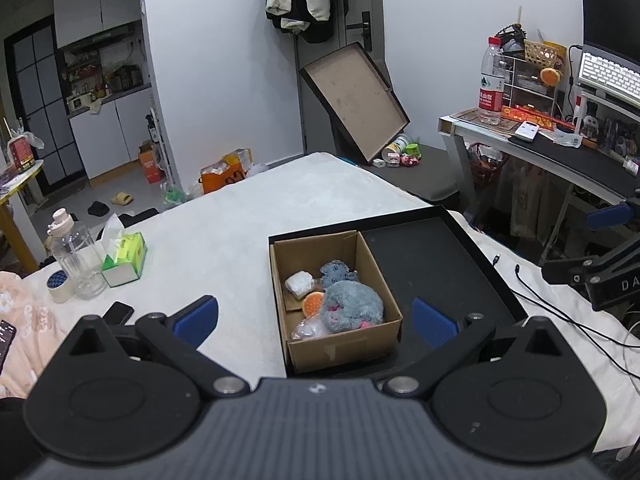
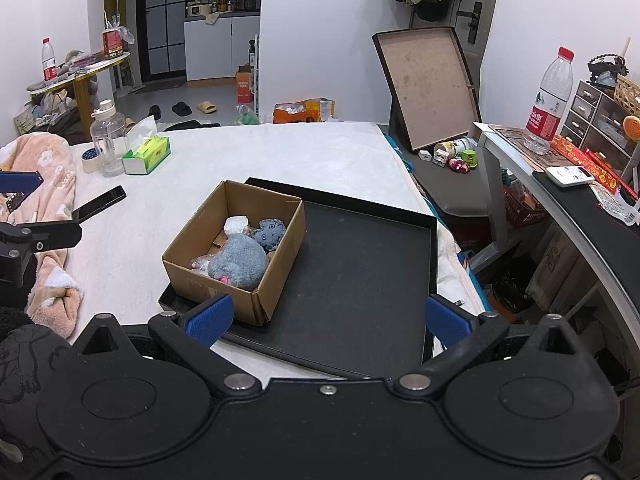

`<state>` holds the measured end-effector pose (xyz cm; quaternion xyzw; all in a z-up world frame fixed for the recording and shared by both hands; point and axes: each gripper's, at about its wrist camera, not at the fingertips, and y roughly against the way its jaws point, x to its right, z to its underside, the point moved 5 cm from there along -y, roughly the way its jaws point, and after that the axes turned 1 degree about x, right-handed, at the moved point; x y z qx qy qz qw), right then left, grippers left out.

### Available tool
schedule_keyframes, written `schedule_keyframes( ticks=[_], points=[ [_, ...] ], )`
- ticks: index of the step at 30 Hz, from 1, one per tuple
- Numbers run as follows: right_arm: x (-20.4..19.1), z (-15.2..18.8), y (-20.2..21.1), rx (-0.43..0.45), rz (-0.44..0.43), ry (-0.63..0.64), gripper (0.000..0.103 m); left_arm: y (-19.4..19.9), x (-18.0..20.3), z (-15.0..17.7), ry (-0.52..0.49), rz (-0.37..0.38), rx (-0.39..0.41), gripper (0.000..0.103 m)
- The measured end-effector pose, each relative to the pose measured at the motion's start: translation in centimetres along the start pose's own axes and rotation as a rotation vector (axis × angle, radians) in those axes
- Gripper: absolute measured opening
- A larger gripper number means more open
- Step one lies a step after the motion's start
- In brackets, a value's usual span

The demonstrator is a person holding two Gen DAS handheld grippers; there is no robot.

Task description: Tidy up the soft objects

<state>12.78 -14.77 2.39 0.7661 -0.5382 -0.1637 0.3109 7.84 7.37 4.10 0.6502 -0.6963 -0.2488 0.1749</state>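
Observation:
An open cardboard box (image 1: pixel 344 354) (image 2: pixel 188 280) stands in the left part of a shallow black tray (image 1: pixel 432 256) (image 2: pixel 360 264) on the white bed cover. Inside lie a large grey plush (image 1: pixel 352 306) (image 2: pixel 240 262), a small blue-grey plush (image 1: pixel 336 272) (image 2: pixel 270 234), a white soft lump (image 1: pixel 300 283) (image 2: pixel 237 225), a burger-shaped toy (image 1: pixel 313 304) and a clear bag (image 1: pixel 306 328) (image 2: pixel 202 262). My left gripper (image 1: pixel 316 322) hangs open above the box's near side, holding nothing. My right gripper (image 2: pixel 328 320) is open over the tray's near edge, also with nothing in it.
A tissue box (image 1: pixel 124 258) (image 2: pixel 147 155), a clear bottle (image 1: pixel 76 256) (image 2: pixel 107 138), a tape roll (image 1: pixel 59 285) and a black phone (image 2: pixel 100 203) sit on the cover's left. A pink blanket (image 2: pixel 52 216) lies at the left edge. A desk (image 1: pixel 552 152) stands right; cables (image 1: pixel 560 312) trail beside the tray.

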Motion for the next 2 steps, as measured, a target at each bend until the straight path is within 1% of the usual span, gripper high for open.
schedule_keyframes(
  ticks=[2],
  points=[
    [-0.02,0.02,0.02,-0.001,0.0,0.001,0.103,0.02,0.01,0.03,-0.001,-0.002,0.0,0.103]
  ],
)
